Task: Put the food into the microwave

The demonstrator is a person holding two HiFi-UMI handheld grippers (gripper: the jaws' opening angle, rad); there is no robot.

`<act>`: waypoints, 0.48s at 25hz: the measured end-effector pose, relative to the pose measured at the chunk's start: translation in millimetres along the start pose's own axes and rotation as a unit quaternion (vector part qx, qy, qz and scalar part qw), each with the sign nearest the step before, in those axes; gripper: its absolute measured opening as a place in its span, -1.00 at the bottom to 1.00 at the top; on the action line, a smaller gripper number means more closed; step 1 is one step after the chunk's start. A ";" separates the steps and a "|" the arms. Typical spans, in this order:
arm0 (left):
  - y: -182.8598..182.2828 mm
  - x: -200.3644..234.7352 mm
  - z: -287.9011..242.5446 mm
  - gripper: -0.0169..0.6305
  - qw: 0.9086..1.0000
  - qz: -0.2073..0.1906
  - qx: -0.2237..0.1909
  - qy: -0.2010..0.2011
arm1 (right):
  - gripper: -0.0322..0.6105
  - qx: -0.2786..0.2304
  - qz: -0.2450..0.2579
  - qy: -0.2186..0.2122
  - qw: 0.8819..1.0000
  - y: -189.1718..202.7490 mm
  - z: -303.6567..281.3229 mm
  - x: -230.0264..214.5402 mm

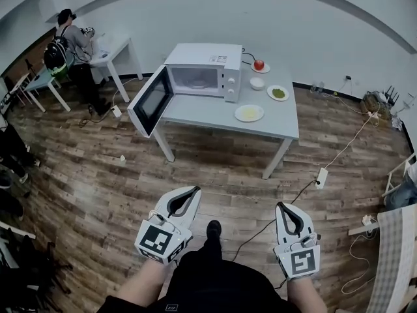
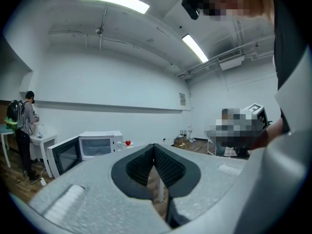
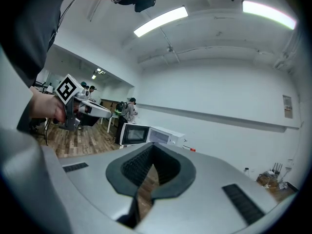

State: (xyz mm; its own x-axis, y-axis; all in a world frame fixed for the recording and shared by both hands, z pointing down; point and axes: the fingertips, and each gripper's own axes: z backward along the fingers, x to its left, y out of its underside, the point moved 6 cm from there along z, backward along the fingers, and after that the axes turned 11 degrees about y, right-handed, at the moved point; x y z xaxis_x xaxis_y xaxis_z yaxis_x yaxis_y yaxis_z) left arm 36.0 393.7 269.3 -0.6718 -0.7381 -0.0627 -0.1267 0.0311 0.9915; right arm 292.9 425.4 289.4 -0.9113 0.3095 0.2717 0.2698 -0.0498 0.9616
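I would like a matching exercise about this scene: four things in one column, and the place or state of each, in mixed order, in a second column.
Things:
1. microwave
2. red fruit
3. green food
4. power strip

Place or state:
A. lies on the floor
B. door stands open
C. on the rearmost plate
D. on the rightmost plate

Pairs: 1-B, 2-C, 3-D, 4-A

Head view looks steeply down from head height, well back from the bench (image 1: 215, 113). The left gripper (image 1: 193, 191) and right gripper (image 1: 282, 207) sit at its bottom edge. Each gripper view looks about level along its own jaws, far from the bench. All three share the open-doored microwave (image 1: 203, 70). The right gripper view also catches the left gripper.
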 end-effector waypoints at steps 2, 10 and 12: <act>-1.0 22.9 -14.4 -0.92 1.000 -0.007 0.001 -0.001 | -0.86 -0.001 0.004 0.000 1.000 -0.9 -27.9 -1.4; -7.9 118.9 -65.3 -0.92 1.000 -0.019 0.004 -0.004 | -0.86 0.004 0.020 0.005 1.000 -10.4 -139.0 -13.3; -7.6 143.5 -76.0 -0.92 1.000 -0.014 0.004 -0.004 | -0.86 0.010 0.024 0.009 1.000 -12.4 -165.2 -15.2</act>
State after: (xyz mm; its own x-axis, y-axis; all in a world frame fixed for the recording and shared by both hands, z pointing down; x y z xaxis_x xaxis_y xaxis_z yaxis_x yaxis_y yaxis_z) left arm -4.0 236.3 261.5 -0.6735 -0.7335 -0.0918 -0.1518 0.0157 0.9883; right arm 252.0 264.5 279.7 -0.9028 0.2896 0.3179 0.3188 -0.0453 0.9467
